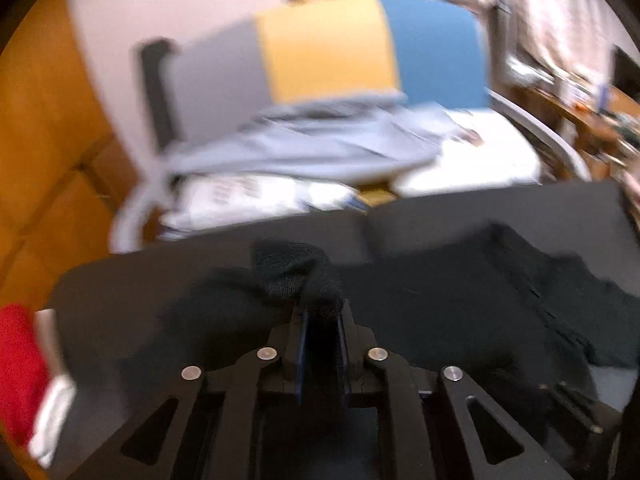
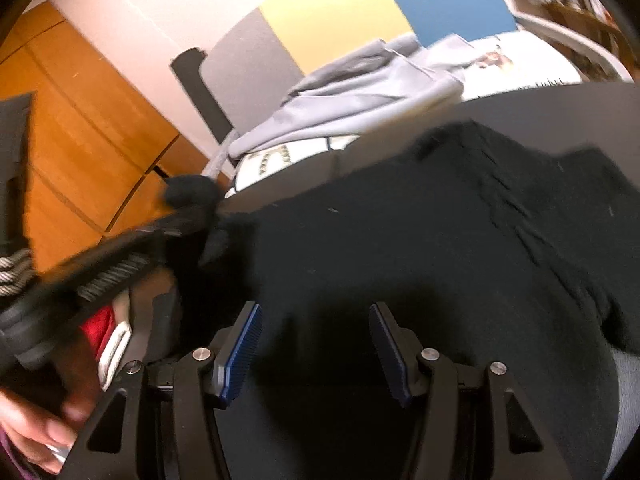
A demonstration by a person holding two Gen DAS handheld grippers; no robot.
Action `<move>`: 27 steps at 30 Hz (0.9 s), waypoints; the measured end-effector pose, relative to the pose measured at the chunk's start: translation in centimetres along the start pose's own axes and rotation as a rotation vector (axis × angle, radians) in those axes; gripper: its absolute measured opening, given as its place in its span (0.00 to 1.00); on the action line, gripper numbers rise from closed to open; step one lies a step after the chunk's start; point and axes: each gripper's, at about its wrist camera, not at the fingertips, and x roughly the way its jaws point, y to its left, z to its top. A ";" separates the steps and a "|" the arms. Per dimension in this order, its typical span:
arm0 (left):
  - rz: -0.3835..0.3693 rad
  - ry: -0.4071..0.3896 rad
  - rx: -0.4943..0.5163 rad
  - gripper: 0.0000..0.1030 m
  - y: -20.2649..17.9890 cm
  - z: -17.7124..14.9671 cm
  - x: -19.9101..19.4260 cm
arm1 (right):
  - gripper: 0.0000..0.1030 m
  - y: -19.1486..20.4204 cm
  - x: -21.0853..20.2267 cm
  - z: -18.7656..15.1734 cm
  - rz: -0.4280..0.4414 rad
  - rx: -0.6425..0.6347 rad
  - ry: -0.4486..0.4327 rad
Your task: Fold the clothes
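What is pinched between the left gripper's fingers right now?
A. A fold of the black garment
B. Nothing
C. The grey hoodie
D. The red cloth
A: the left gripper is shut on a bunched fold of the black garment, which sticks up past its tips.

Left hand-held gripper [image 1: 322, 320] is clamped on black cloth at centre frame; right hand-held gripper [image 2: 316, 344], lower centre, gapes empty.

Black garment [image 2: 400, 220] covers table [image 2: 560, 104]; chair [image 1: 328, 48] behind.
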 end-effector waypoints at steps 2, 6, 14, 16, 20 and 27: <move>-0.078 0.057 0.026 0.14 -1.1 -0.5 1.2 | 0.56 -1.0 -0.2 -0.3 0.011 0.043 0.010; -0.146 -0.002 -0.071 0.45 1.9 -2.8 -0.5 | 0.56 -1.5 -1.2 -0.3 0.019 0.066 0.009; -0.061 -0.043 -0.399 0.52 14.2 -13.3 -1.6 | 0.56 1.4 0.7 1.1 -0.078 -0.066 0.029; -0.083 0.003 -0.440 0.43 15.3 -15.3 -0.8 | 0.56 2.3 1.5 1.6 -0.128 -0.120 0.009; -0.118 -0.026 -0.457 0.41 15.4 -16.9 -0.3 | 0.56 3.6 4.0 3.4 -0.144 -0.154 0.043; -0.159 -0.054 -0.434 0.42 14.0 -15.4 0.9 | 0.03 5.4 7.5 5.3 -0.204 -0.224 0.105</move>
